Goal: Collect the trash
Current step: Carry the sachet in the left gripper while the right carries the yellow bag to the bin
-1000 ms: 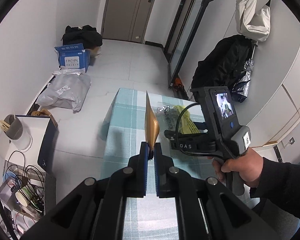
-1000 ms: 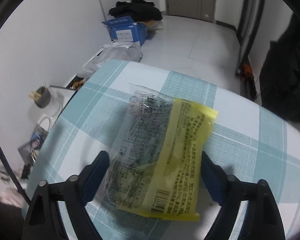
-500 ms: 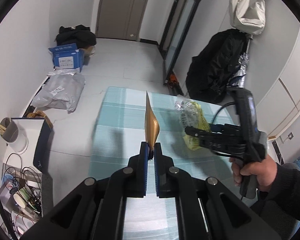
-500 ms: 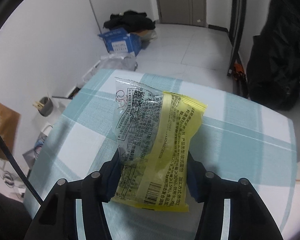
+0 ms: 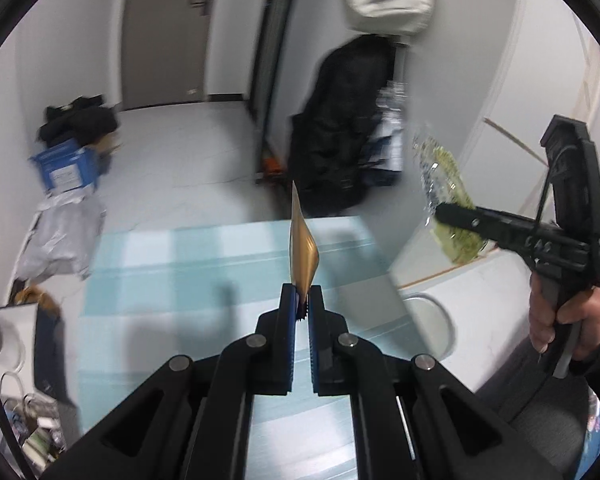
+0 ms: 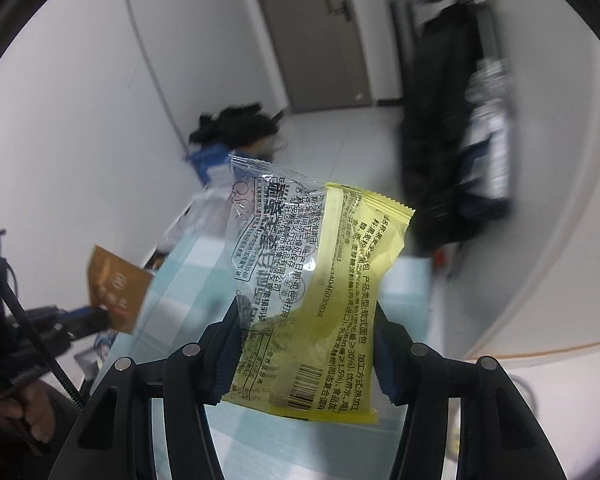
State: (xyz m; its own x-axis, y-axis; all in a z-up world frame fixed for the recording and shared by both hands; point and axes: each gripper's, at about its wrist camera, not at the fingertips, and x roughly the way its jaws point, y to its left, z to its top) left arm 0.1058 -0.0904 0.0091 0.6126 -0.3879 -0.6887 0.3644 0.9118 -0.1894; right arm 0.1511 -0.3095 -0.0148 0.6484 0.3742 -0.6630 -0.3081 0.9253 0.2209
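I'm pinching a gold wrapper (image 5: pixel 302 249) in my left hand-held gripper (image 5: pixel 301 305) and a yellow-and-clear bread wrapper (image 6: pixel 310 280) in my right hand-held gripper (image 6: pixel 306 346), both raised above the checked tabletop (image 5: pixel 172 280).

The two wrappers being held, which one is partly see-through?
The yellow and clear wrapper in the right gripper: half is transparent with black print. The gold wrapper in the left gripper is opaque.

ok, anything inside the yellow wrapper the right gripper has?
The yellow wrapper in the right gripper looks flat; nothing shows through its clear left half. The opaque yellow half and the pinched part hide the rest.
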